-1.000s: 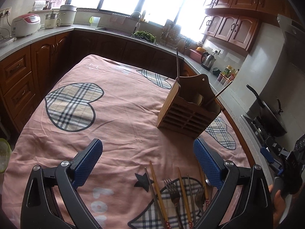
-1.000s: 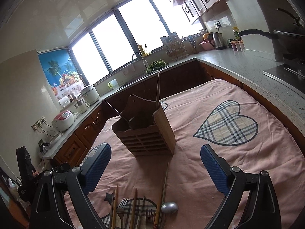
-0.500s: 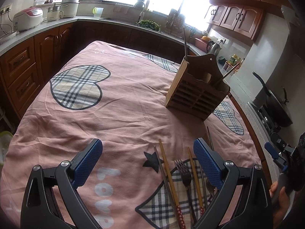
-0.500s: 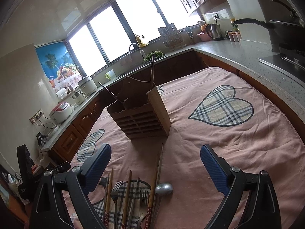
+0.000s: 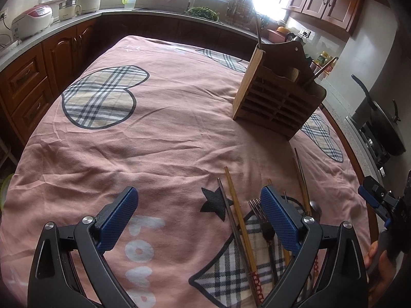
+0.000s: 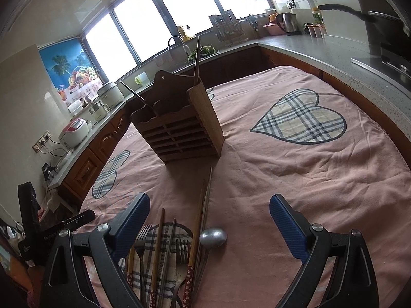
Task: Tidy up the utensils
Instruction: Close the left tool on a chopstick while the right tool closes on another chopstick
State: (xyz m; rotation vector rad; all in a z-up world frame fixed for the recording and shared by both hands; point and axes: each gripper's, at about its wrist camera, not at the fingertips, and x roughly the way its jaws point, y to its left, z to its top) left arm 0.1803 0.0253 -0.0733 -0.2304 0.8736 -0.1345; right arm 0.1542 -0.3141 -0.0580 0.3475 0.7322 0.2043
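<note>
You're over a table draped in a pink cloth [image 5: 159,138] with plaid hearts, kitchen all round; dark wood cabinets [image 5: 28,82], a grey counter [image 6: 334,51], bright windows [image 6: 179,5], a rice cooker [image 5: 30,23], a kettle [image 6: 287,23] and a black pan [image 5: 385,125] on the stove side.

The wooden holder [image 5: 277,102] stands upright mid-table, slatted front towards you; two thin sticks lean out of it, one rising at its near corner, one slanting off the far side.

The loose utensils [image 6: 174,251] lie flat in a row on the plaid heart at the near edge, well apart from the holder, long axes running away from you towards it; heads point at the holder; I count two forks [image 6: 142,236], one spoon [image 6: 213,237] bowl-down, and about four or five chopsticks [image 5: 241,218], some hidden by your fingers, so that count is loose.

Your left gripper [image 5: 199,217] hangs wide apart and holds nothing, its right finger over the forks; your right gripper [image 6: 209,227] is spread just as wide, bare, the spoon sitting between its fingers.
</note>
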